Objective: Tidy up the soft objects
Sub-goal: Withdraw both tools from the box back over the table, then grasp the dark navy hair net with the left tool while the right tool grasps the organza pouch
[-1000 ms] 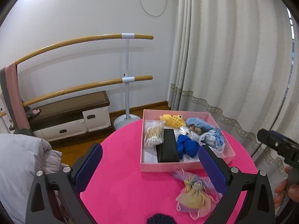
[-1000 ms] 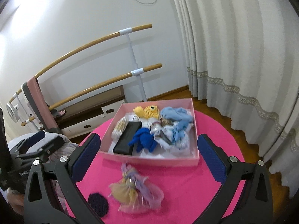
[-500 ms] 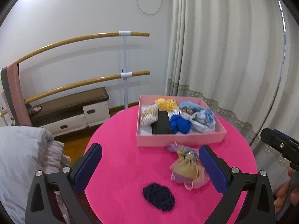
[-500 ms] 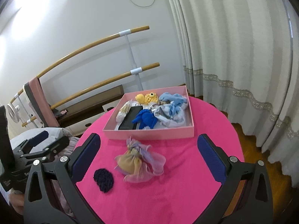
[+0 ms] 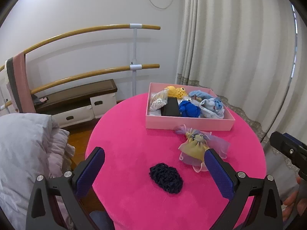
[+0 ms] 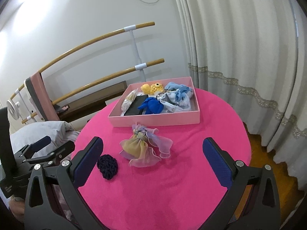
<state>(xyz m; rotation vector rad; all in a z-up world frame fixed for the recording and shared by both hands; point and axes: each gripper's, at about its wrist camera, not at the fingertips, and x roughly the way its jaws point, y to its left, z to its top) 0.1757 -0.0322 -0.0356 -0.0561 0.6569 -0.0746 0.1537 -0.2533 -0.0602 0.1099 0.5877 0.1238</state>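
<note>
A pink box point(image 5: 189, 124) point(image 6: 155, 119) stands at the far side of the round pink table point(image 5: 134, 134) point(image 6: 191, 163). It holds a yellow knit toy point(image 5: 175, 92), a blue knit item point(image 5: 189, 110) point(image 6: 151, 105), pale blue cloths point(image 5: 211, 105), a black case and a bag of cotton swabs. A yellow and lilac organza pouch point(image 5: 195, 147) point(image 6: 143, 147) lies in front of the box. A dark navy knit piece point(image 5: 166, 178) point(image 6: 107, 163) lies nearer. My left gripper point(image 5: 155, 170) and right gripper point(image 6: 153, 159) are open, empty, above the near table.
A ballet barre point(image 5: 96, 30) and a low wooden bench point(image 5: 76, 95) stand by the wall behind. White curtains point(image 5: 239, 48) hang at the right. Grey bedding point(image 5: 23, 143) lies left of the table. The left gripper's body shows at the right wrist view's left edge point(image 6: 38, 153).
Both grippers have pulled back and up from the box. The pouch and the navy knit piece now show fully on the table in front of them.
</note>
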